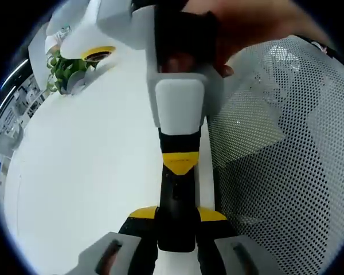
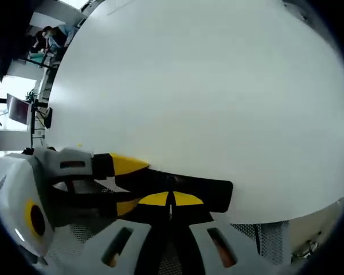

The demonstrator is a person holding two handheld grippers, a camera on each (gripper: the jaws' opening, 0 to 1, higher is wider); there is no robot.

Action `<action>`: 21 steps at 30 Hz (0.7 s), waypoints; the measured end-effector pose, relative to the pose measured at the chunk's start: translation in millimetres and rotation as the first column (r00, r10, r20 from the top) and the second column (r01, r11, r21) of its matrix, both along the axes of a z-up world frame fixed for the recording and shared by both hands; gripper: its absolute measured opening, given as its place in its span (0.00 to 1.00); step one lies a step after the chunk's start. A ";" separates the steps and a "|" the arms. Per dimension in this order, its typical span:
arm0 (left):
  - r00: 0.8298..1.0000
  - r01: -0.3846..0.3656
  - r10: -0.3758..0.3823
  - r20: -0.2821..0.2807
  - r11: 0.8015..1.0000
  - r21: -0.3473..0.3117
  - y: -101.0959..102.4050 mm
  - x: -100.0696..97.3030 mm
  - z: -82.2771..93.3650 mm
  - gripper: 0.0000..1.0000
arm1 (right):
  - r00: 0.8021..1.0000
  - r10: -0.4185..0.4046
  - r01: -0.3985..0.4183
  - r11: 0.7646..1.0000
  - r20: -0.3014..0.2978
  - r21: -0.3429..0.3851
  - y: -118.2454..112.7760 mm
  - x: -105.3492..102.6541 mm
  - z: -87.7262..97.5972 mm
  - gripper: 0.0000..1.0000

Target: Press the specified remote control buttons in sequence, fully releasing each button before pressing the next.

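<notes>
A slim black remote control stands between the yellow-tipped jaws of my left gripper, which is shut on its near end. From above, a hand brings my right gripper down, its jaws shut together and their yellow tip resting on the remote's face. In the right gripper view the remote lies crosswise over the table edge. My right gripper is shut with its tips at the remote's top surface. The left gripper clamps the remote from the left.
The white table spreads to the left, and it is also seen ahead. A grey mesh chair back rises close on the right. A green plant and a white device with a yellow ring stand at the far end.
</notes>
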State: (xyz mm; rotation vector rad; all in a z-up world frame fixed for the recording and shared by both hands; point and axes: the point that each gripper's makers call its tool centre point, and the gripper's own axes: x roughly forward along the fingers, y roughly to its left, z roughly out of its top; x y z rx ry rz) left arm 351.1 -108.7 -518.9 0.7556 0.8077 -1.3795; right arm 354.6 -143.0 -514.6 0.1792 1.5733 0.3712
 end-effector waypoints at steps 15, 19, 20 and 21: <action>1.000 -0.017 0.017 0.000 1.000 0.001 -1.6 1.8 -0.3 0.24 | 1.000 -0.003 0.002 0.999 0.026 0.033 10.6 10.4 16.3 0.00; 0.999 -0.049 0.049 0.001 0.999 -0.009 -4.0 4.9 0.1 0.24 | 0.999 0.023 -0.023 1.000 0.037 -0.001 10.7 13.9 13.0 0.00; 0.998 -0.059 0.059 0.003 0.998 -0.013 -4.7 6.3 -0.1 0.24 | 0.999 0.029 -0.028 0.999 0.034 -0.018 8.1 13.7 10.5 0.00; 0.998 -0.062 0.062 0.004 0.998 -0.014 -5.0 6.8 -0.2 0.24 | 0.999 0.037 -0.036 0.999 0.030 -0.038 5.6 12.1 7.7 0.00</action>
